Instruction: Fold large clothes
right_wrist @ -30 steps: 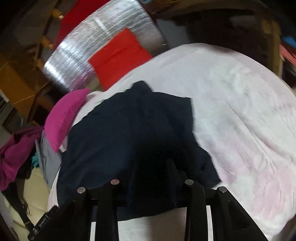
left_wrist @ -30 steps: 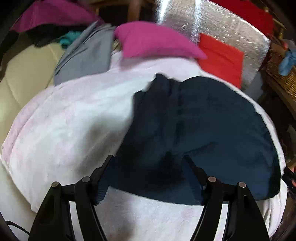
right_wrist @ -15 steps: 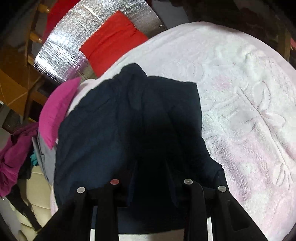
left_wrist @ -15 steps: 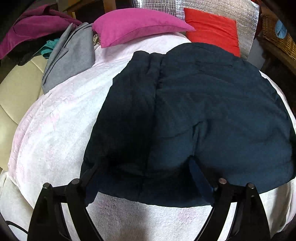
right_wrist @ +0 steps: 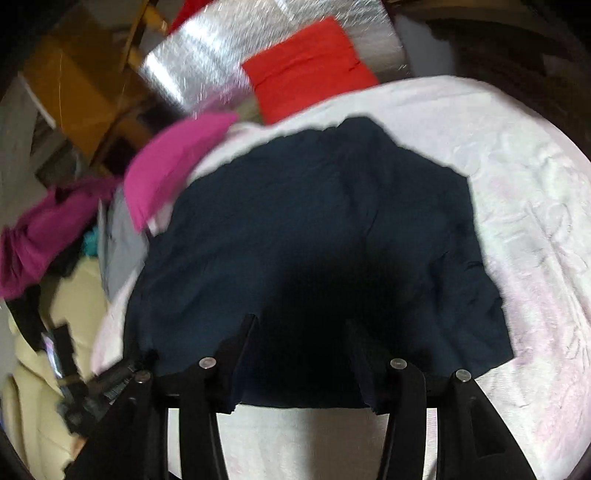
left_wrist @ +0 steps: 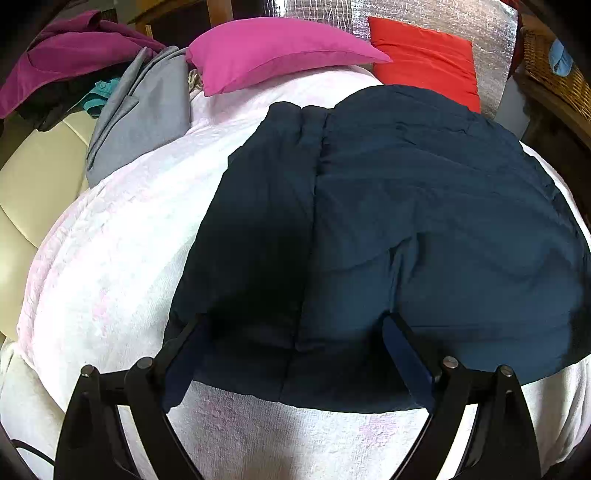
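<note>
1. Since a second ago, both hand-held grippers have come in lower over the garment, which now fills far more of each view, and both sets of jaws stand wider.
2. Left hand-held gripper: jaws are opening and stand wide. The near hem of the garment lies between the fingers, but the pads do not press on it.
3. Right hand-held gripper: jaws are opening, part way apart. Dark cloth lies between and under the fingers; no pinch shows, though deep shadow there hides the detail.
4. The garment is dark navy and lies spread flat on a white towel with a faint pink pattern. A folded flap runs along its left part in the left view, with a seam beside it.
5. The near hem rests on the towel just ahead of both sets of fingers.
6. Beyond the garment's far edge lie a pink pillow and a red cushion, the cushion leaning on a silver foil sheet.
7. Left of the towel, a grey garment lies beside a magenta cloth; a cream seat shows at the edge.
8. A wicker basket sits at the far right.
</note>
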A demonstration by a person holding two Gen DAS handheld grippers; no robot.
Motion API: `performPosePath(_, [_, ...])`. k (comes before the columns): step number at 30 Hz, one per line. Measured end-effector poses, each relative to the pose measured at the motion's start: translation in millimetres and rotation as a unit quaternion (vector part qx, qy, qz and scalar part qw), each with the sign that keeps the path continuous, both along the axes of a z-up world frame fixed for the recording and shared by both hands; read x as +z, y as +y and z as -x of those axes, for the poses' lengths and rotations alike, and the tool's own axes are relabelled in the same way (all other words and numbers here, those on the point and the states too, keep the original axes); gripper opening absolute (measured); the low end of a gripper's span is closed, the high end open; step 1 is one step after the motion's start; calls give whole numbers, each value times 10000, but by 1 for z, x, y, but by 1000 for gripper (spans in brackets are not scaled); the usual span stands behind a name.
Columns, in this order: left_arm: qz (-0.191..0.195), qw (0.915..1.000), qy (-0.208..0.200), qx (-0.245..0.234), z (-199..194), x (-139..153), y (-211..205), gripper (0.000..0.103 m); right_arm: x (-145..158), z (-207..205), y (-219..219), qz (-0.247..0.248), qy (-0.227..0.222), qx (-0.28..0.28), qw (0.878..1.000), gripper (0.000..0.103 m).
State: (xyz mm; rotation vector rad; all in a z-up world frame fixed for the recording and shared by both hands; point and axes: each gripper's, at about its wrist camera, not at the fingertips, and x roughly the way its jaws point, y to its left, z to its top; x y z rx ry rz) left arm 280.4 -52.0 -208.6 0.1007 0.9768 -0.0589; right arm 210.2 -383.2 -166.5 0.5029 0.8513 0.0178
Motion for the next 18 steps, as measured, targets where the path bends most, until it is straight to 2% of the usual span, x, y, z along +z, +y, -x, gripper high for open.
performPosePath(3, [-4,10000,-26,-35,2,0,0,94,-15,-14,9,295,343,10,9990,52])
performPosePath(7, [-14,10000,-37,-53,1,-1,1,94,-16,-18,17,507,375,7,9980,52])
performPosePath(12, [-119,9997,-191,-70,7,8,1,94,-5,-7,15,400,195,-74,9990,52])
performPosePath(15, [-277,9983,-493,-122,19,22,1,94,7,11,16,482,-32,-153,9987,52])
performPosePath(18, [-426,9950,-887,-165,35,42,0,94,23,38,20,840,-280,-234,9958,55])
